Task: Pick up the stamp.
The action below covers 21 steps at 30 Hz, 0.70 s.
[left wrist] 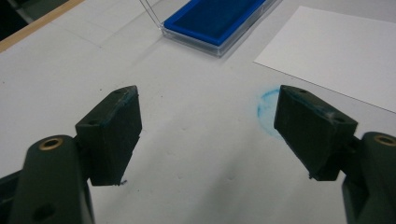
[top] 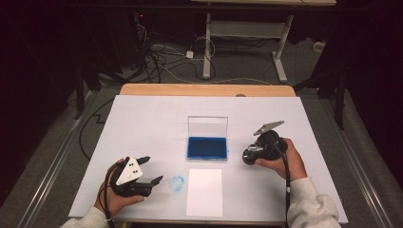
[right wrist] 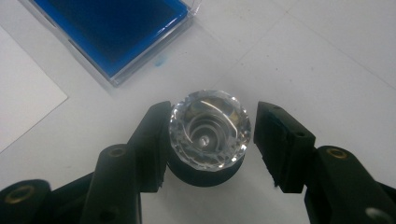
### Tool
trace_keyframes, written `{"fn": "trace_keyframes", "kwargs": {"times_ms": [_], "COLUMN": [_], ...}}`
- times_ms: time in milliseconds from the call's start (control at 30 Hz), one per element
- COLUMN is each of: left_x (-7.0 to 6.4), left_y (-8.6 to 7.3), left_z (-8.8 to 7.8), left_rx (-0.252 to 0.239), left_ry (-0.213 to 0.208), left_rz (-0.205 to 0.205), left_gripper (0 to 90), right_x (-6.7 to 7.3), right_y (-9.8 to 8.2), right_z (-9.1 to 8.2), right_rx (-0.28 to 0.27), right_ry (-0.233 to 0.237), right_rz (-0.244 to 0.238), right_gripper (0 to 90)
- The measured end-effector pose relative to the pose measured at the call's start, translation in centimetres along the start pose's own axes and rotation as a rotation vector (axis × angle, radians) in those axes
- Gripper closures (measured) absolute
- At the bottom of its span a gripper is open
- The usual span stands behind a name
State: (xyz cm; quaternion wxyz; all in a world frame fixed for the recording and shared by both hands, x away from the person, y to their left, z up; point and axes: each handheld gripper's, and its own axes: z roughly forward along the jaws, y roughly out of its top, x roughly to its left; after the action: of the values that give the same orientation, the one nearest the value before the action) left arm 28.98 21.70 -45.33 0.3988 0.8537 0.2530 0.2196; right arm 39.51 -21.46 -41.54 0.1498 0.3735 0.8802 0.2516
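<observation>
The crystal-topped stamp (right wrist: 208, 135), at centre frame right of the open ink pad (right wrist: 112, 28), is bracketed by the right claw (right wrist: 210, 144) but not yet clamped; inking and stamping remain.

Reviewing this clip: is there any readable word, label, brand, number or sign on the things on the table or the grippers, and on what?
None can be read.
Blue ink pad in its clear lidded case: no lettering seen.
Blank white paper sheet: bare.
Faceted clear-topped stamp with black base: no mark seen.
Smudged blue ring on the white table cover: a stain, not a sign.
</observation>
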Motion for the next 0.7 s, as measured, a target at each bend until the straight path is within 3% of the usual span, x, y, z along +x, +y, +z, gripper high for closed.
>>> {"fn": "trace_keyframes", "kwargs": {"times_ms": [267,700], "left_x": [-0.01,-0.02], "left_y": [-0.02,-0.04], "left_z": [0.07,0.12], "left_rx": [0.010,0.014], "left_ry": [-0.003,-0.006], "left_rz": [0.005,0.010], "left_gripper": [22.3,22.3], "right_x": [0.15,0.32], "right_y": [0.15,0.19], "right_z": [-0.06,-0.02], "right_rx": [0.001,0.001], "right_ry": [0.011,-0.002], "right_rz": [-0.014,-0.027], "right_gripper": [55.6,56.3]}}
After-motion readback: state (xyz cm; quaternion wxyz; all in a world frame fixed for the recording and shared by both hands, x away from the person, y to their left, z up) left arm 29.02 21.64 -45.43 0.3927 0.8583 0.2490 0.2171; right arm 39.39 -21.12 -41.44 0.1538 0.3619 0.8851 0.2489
